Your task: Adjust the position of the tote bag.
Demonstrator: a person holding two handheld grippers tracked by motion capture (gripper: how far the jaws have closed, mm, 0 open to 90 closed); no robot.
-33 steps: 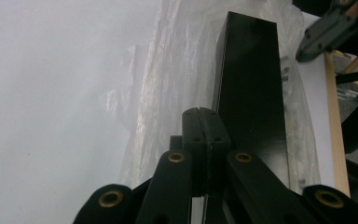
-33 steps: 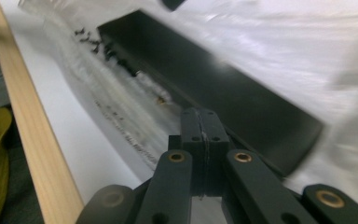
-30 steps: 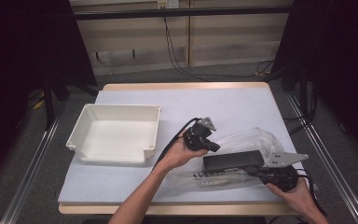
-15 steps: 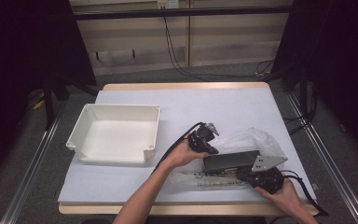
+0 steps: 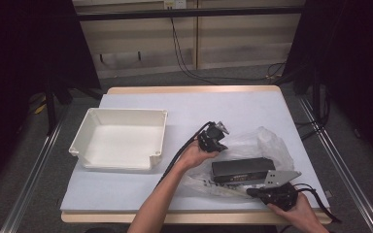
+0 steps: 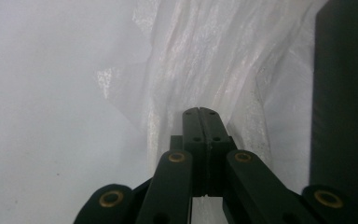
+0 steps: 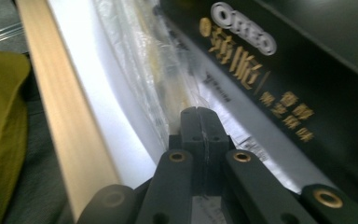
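A black box with gold lettering lies in a clear plastic bag at the right front of the table. My left gripper is at the bag's left end. Its jaws are pressed together, and the bag's folds run straight into their tips. The box's dark side stands to their right. My right gripper is low at the bag's near edge. It is shut too, with the film gathering at its tips just beside the box.
A white empty tray stands at the left of the white-covered table. The table's wooden front edge runs close beside my right gripper. Dark curtains and metal rails flank the table.
Both hands have sunk toward the table. The bag, puffed up at its far right before, now lies flatter around the box. My right gripper has shifted left along the front edge.
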